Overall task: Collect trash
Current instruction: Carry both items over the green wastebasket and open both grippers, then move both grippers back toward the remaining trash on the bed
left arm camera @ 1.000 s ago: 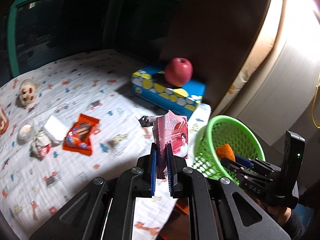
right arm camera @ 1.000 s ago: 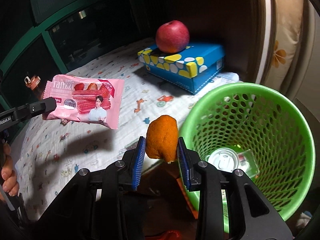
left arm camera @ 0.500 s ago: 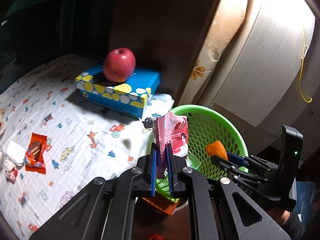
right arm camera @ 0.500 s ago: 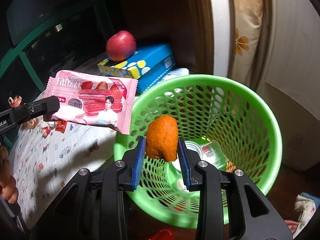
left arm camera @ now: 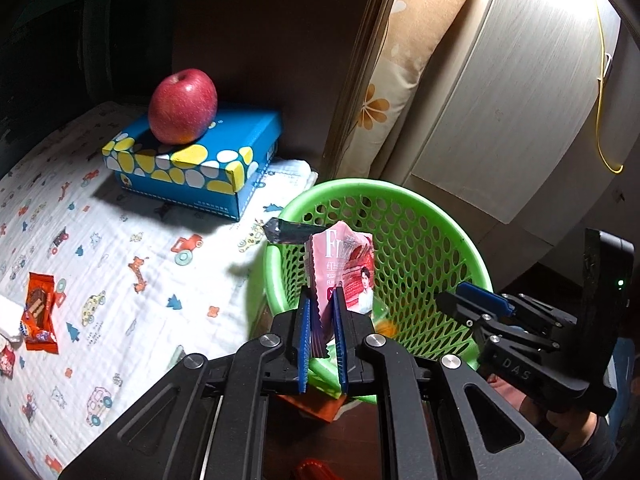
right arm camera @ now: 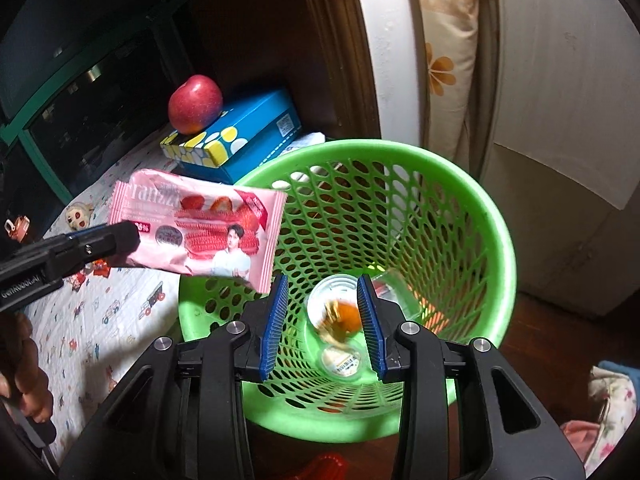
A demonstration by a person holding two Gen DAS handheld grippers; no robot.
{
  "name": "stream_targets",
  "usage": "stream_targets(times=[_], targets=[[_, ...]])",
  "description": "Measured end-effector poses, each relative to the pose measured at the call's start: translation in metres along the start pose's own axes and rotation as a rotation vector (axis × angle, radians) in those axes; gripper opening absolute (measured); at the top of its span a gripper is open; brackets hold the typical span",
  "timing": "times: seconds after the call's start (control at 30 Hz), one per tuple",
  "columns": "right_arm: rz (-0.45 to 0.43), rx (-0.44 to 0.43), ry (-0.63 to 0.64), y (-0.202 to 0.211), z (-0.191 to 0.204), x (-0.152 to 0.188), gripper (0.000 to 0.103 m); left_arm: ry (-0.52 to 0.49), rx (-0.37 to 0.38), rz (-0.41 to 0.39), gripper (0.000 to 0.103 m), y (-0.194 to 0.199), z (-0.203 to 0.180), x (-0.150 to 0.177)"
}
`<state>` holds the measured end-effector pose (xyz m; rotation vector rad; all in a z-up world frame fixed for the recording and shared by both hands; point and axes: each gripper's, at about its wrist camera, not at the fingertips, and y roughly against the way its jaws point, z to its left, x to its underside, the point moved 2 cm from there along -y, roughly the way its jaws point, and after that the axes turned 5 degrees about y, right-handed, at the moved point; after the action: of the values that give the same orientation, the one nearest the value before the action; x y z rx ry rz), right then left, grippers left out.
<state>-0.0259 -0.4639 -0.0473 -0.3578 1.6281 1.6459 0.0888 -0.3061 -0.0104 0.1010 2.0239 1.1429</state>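
Note:
My left gripper (left arm camera: 320,320) is shut on the lower edge of a pink snack wrapper (left arm camera: 348,268), holding it upright over the near rim of the green mesh basket (left arm camera: 400,196). In the right wrist view the same wrapper (right arm camera: 208,228) hangs flat from the left gripper (right arm camera: 120,236) at the basket's left rim (right arm camera: 496,240). My right gripper (right arm camera: 323,282) hovers above the basket with its jaws opening and nothing between them. A blurred orange peel piece (right arm camera: 346,314) lies or falls at the basket's bottom, seen too as the orange piece (left arm camera: 386,326) past the left fingers.
A red apple (left arm camera: 182,106) rests on a blue spotted box (left arm camera: 192,160) on the printed sheet (left arm camera: 100,260). An orange-red wrapper (left arm camera: 38,312) and white scraps lie at the far left. Clear plastic cups (right arm camera: 340,360) sit in the basket. A pillow and a pale cabinet stand behind.
Both grippers swung from over the sheet to above the basket. The right jaws widened and let go of the orange piece, which dropped inside. The left keeps the pink wrapper.

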Motion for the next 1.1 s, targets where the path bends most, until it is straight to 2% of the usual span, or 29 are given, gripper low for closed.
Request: stream_targets(times=[0.23, 0.27, 0.3, 0.33, 0.53, 0.6, 0.67, 0.77, 1.1], targets=[[-0.023, 0.007, -0.012, 0.009, -0.007, -0.001, 0.036, -0.008, 0.015, 0.026, 0.013, -0.009, -0.007, 0.007], [-0.026, 0.006, -0.012, 0.01, -0.007, -0.001, 0.036, -0.006, 0.019, 0.029, 0.02, -0.01, -0.007, 0.008], [-0.028, 0.004, -0.011, 0.011, -0.006, -0.001, 0.036, -0.002, 0.019, 0.029, 0.032, -0.009, -0.007, 0.009], [-0.031, 0.004, -0.011, 0.012, -0.006, -0.002, 0.036, 0.003, 0.017, 0.022, 0.036, -0.009, -0.006, 0.01], [-0.043, -0.004, -0.004, 0.017, -0.001, -0.004, 0.037, 0.016, 0.023, 0.026, 0.04, -0.005, -0.001, 0.015], [-0.042, -0.01, 0.006, 0.017, 0.003, -0.005, 0.037, 0.027, 0.015, 0.019, 0.047, -0.001, 0.004, 0.017], [-0.042, -0.019, 0.015, 0.016, 0.009, -0.005, 0.037, 0.039, 0.002, 0.01, 0.048, 0.004, 0.011, 0.02], [-0.045, -0.03, 0.036, 0.014, 0.022, -0.006, 0.05, 0.067, -0.032, -0.002, 0.053, 0.014, 0.027, 0.025], [-0.019, -0.11, 0.118, -0.006, 0.08, -0.013, 0.053, 0.203, -0.207, -0.065, 0.061, 0.053, 0.114, 0.036]])
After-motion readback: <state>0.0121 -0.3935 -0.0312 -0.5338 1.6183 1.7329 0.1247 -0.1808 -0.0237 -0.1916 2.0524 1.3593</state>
